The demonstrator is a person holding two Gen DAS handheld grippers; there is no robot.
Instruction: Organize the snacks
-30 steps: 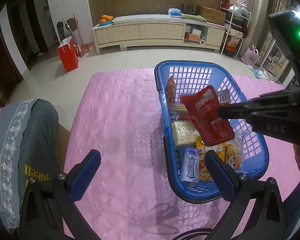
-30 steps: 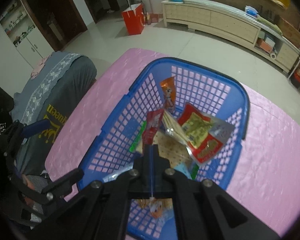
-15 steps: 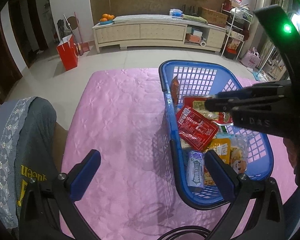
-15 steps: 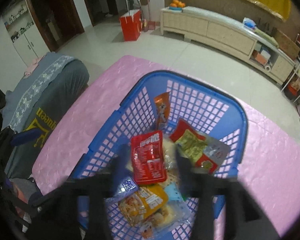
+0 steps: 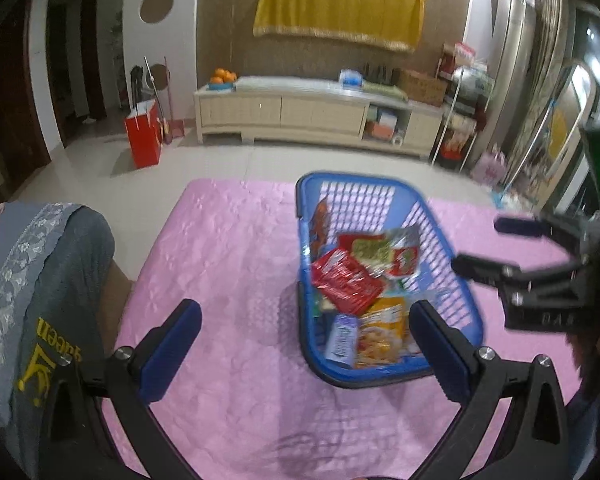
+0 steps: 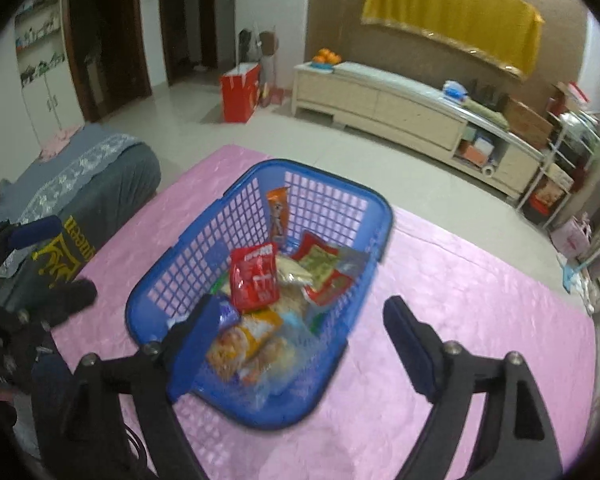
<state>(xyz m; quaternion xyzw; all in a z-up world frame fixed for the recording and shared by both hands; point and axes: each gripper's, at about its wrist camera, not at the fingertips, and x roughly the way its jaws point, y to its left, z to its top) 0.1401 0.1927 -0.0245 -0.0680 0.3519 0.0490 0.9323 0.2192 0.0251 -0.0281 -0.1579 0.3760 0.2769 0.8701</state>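
A pink cloth (image 5: 236, 264) covers the table, with a grey draped chair (image 5: 40, 280) at its left edge and a long cabinet (image 6: 380, 104) and red bag (image 6: 240, 92) on the floor beyond. The blue basket (image 6: 260, 188) sits toward the cloth's far right, holding the snacks; the red packet (image 6: 256, 276) lies on top of the pile. A second ago the right gripper (image 6: 300, 332) pinched that packet; now it is spread wide and empty above the basket's near rim. The left gripper (image 5: 306, 340) is likewise released, empty.
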